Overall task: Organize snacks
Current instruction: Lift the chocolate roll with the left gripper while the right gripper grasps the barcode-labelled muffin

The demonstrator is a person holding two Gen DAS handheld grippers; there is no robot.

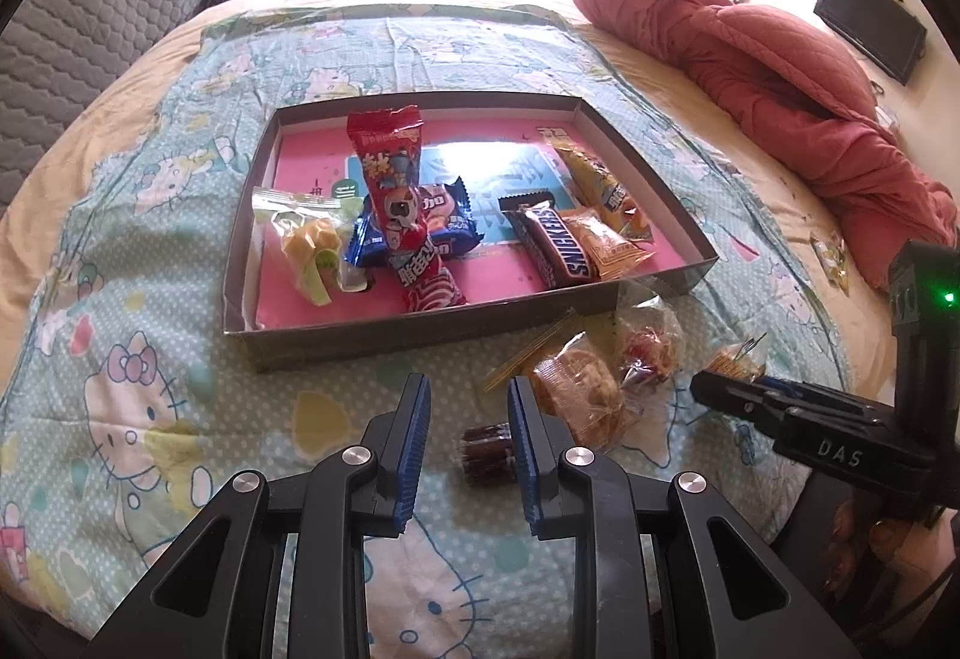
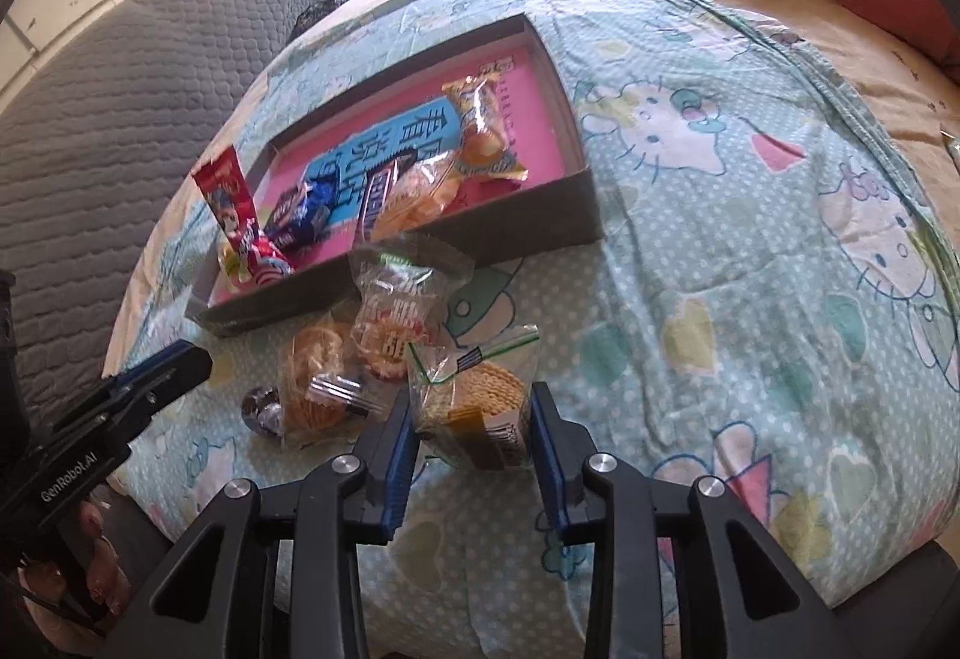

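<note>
I'm mid-sort: box [image 1: 648, 293] on the bedspread [image 1: 150, 347] already holds approx six snacks incl choc bar [image 1: 555, 248]. R tongs [image 2: 471, 428] clenched on cracker bag [image 2: 480, 401], next lift into box. L tongs [image 1: 469, 419] look released, dark candy roll [image 1: 485, 448] between pads, needs squeeze

Each view is taken from just behind a gripper, angled steeply down at the bed. The left wrist view faces the shallow box [image 1: 420, 341] squarely from close by; the right wrist view meets it [image 2: 528, 215] obliquely from the right. The box and loose snack packets are shared.
</note>
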